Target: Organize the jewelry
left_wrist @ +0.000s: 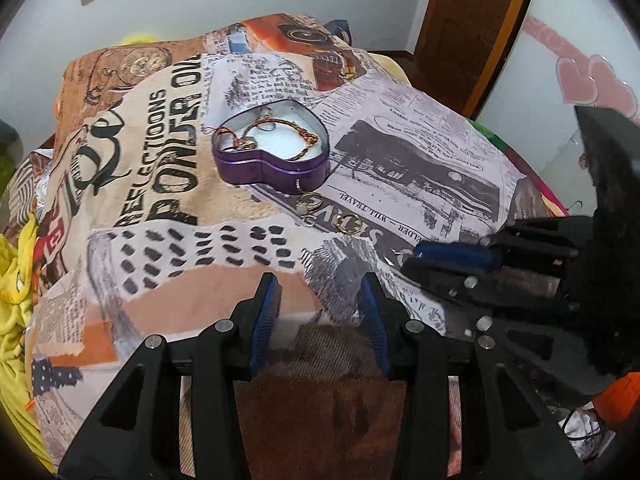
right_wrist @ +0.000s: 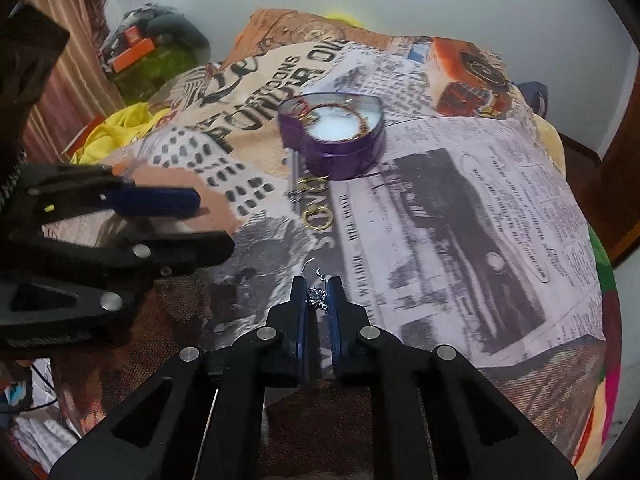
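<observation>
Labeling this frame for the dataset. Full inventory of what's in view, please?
heart-shaped tin: 1, purple, open, mid-cloth
chains: gold, count unclear, inside the tin
hoop earrings: 2, gold, on the cloth just in front of the tin
silver earring: 1, between the right gripper's pads
printed cloth: 1, newspaper pattern, covers the surface
yellow fabric: beside the cloth's edge
left gripper: open, empty, over the cloth
right gripper: shut on the silver earring
</observation>
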`<action>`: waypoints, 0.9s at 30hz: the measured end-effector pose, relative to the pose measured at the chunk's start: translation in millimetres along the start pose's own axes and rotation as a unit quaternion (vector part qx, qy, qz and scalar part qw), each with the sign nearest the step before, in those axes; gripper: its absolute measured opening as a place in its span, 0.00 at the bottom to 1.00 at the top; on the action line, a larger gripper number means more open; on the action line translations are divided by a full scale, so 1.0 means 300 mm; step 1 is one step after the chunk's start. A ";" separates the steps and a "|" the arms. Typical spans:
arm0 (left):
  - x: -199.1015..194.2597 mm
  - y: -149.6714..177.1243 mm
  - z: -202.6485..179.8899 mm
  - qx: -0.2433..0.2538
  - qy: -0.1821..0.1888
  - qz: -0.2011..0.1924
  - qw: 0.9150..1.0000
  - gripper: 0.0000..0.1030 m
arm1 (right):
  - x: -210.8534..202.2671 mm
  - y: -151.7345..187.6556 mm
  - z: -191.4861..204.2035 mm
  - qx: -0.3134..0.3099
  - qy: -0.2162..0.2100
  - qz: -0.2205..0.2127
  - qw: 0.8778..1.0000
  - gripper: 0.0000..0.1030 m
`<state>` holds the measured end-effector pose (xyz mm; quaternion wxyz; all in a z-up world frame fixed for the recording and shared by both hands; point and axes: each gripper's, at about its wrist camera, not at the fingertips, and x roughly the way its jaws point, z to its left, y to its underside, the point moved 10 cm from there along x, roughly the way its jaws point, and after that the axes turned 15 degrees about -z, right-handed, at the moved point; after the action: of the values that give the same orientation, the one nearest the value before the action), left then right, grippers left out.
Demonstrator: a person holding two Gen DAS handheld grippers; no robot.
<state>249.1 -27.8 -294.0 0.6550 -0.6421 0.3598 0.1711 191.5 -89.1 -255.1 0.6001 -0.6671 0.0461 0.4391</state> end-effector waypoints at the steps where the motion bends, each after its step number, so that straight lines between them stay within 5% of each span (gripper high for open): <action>1: 0.011 -0.001 -0.006 0.000 0.003 0.003 1.000 0.41 | -0.002 -0.009 -0.013 0.002 0.005 -0.003 1.000 0.09; 13: 0.149 -0.040 -0.048 0.000 0.010 0.017 1.000 0.35 | -0.055 -0.097 -0.175 0.041 0.045 -0.047 0.997 0.09; 18: 0.177 -0.051 -0.065 0.018 0.013 0.017 1.000 0.25 | -0.044 -0.100 -0.197 0.045 0.049 -0.049 0.997 0.09; 27: 0.213 -0.049 -0.058 0.003 0.019 0.018 1.000 0.25 | -0.034 -0.099 -0.195 0.048 0.046 -0.050 0.997 0.09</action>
<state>298.5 -61.6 -326.1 0.6469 -0.6367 0.3838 0.1697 233.6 -134.9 -232.2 0.6496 -0.6587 0.0610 0.3747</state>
